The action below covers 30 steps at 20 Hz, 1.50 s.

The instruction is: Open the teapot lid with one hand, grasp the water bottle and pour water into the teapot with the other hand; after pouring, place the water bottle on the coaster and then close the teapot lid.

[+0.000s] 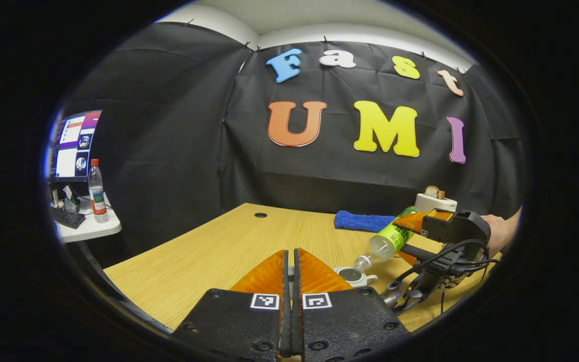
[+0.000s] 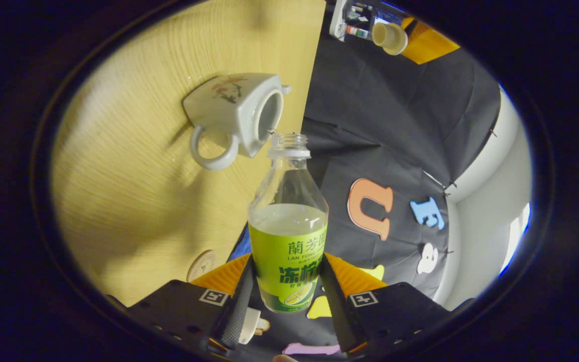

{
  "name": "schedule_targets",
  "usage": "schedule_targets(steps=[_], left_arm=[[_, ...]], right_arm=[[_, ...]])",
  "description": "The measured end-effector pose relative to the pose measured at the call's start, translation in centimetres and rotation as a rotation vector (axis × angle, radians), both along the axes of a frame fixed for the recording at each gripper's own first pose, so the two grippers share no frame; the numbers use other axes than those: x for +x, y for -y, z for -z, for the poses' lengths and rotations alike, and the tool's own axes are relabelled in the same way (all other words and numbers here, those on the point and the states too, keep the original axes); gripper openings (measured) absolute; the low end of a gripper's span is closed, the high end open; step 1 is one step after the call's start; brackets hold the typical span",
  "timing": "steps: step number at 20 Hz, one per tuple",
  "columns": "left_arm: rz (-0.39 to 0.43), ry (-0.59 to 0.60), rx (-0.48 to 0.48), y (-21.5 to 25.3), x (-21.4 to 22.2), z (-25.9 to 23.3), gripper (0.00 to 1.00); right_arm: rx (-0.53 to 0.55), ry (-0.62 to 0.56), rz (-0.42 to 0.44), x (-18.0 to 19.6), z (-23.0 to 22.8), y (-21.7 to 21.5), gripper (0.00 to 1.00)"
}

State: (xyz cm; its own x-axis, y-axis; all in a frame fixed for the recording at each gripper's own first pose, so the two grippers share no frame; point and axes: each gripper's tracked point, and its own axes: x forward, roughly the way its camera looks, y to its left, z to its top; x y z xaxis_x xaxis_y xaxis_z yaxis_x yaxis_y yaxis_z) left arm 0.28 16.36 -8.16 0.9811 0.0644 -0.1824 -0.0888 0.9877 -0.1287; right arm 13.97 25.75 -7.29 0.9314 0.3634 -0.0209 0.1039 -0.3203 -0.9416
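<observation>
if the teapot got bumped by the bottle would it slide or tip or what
The teapot looks glazed ceramic on smooth wood, so it would probably slide before tipping; its squat, boxy body suggests stability. It is likely fragile if knocked off. The bottle mouth hovers close to its opening.

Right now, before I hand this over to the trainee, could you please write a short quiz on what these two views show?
1. True or false: the teapot has its lid on.
2. What is the right claw shut on? A. a sponge B. the water bottle C. a spoon
3. Fill in: the uncapped, tilted water bottle has its mouth at the teapot's ____.

Key: 1 false, the top is open. 2 B, both fingers press on its label. 3 opening.
</observation>
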Motion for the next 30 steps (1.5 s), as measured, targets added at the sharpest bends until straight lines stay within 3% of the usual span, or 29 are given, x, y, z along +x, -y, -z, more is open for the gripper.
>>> schedule_targets(steps=[20, 30], left_arm=[[-0.005, -0.003, -0.013, -0.7, -0.3, 0.1, 0.02], [-0.003, -0.008, -0.014, -0.8, -0.3, 0.3, 0.02]], right_arm=[[-0.173, 0.153, -0.08, -0.2, -2.6, -1.3, 0.72], [-0.207, 0.183, -0.089, -0.3, -2.9, -1.5, 0.72]])
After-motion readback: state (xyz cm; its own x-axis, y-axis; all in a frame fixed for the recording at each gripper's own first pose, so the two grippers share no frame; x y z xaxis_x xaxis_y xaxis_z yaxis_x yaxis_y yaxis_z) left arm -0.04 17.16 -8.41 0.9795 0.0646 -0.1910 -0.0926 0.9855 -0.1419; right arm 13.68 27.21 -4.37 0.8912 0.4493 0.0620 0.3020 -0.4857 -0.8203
